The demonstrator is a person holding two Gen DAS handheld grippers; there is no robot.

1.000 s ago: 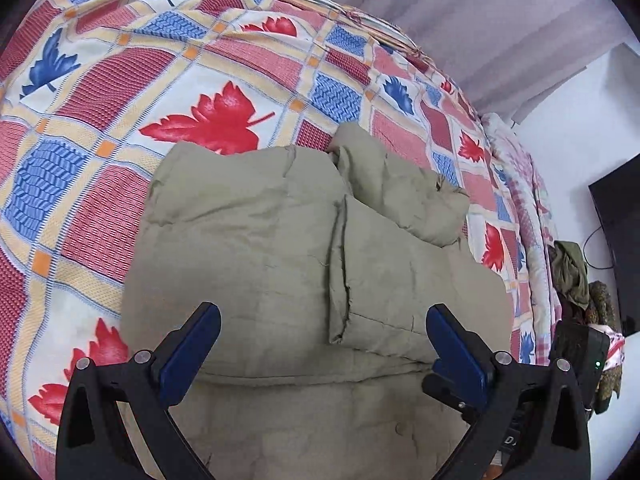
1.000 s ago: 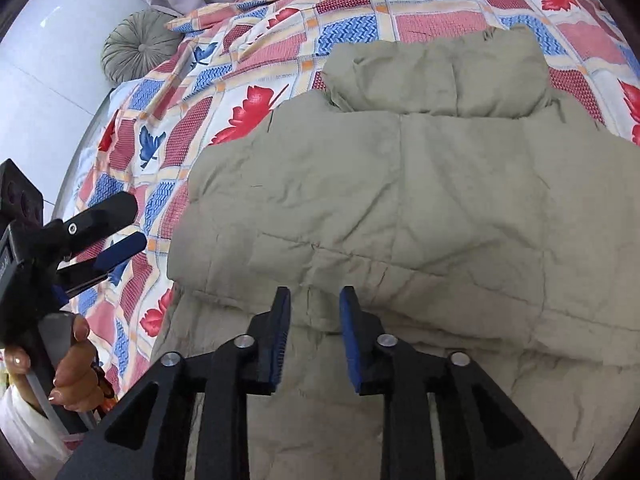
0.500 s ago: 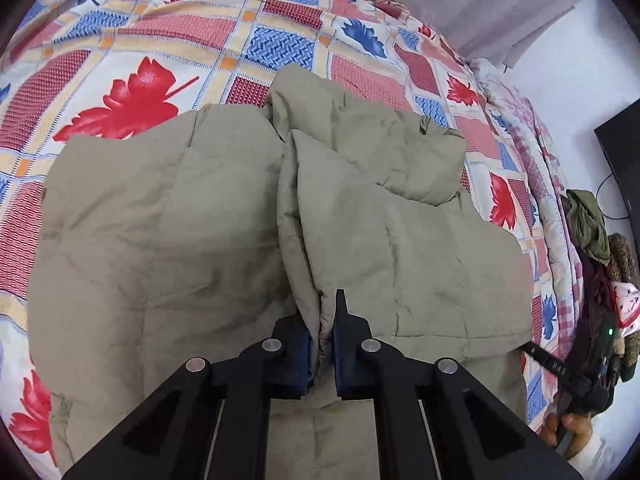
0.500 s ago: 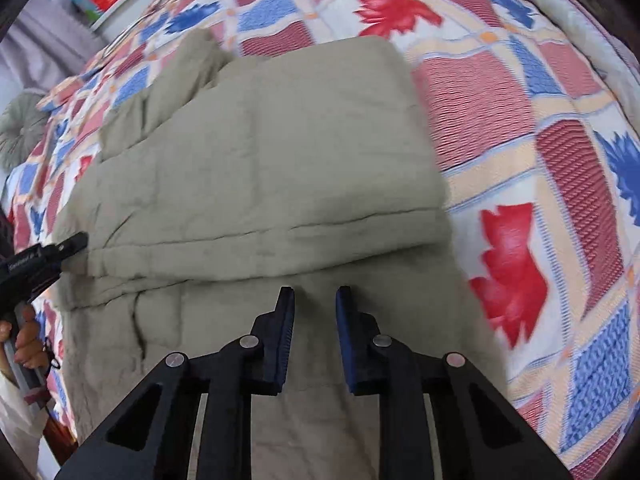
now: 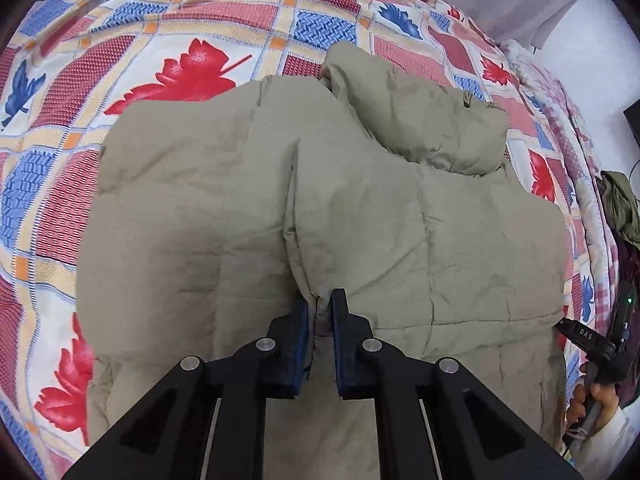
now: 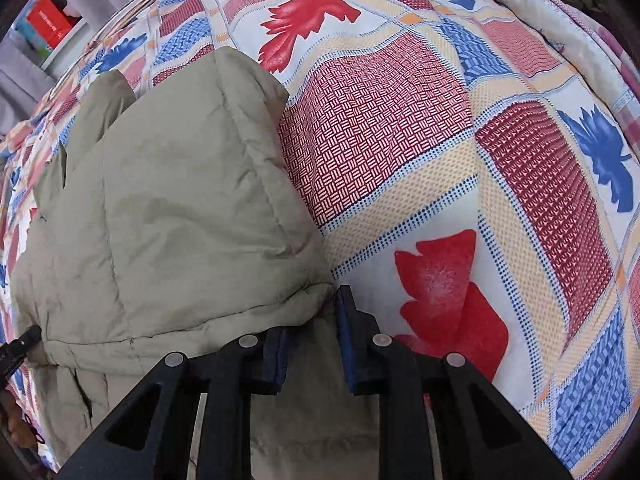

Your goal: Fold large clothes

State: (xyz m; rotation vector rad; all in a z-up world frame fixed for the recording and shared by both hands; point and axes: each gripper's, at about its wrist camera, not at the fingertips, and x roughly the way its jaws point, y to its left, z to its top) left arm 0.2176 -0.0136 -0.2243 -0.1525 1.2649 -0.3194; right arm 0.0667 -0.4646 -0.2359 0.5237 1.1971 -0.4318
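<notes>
Left wrist view
Jacket (image 5: 224,216): an olive padded jacket is laid flat on the quilt (image 5: 192,40), its long axis running from the camera up the frame, hood (image 5: 424,120) at the far end, turned to the right.
Left gripper (image 5: 320,312): its jaws are pinched narrow on the edge of a folded-over panel at mid-jacket.
Right gripper (image 5: 588,340): seen at the right edge in a hand (image 5: 592,400); its jaws cannot be judged here.
Room: a pale wall and a clothes heap (image 5: 618,208) are seen at right.

Right wrist view
Jacket (image 6: 168,208): it fills the left half, its folded edge reaching away up-left.
Right gripper (image 6: 316,316): its jaws, lately narrowed, are set at the jacket's corner; a firm grip cannot be told.
Surface: the quilt (image 6: 460,160), leaf-patterned, lies bare at right.
Room: a shelf with a red box (image 6: 50,20) is seen at top left.
</notes>
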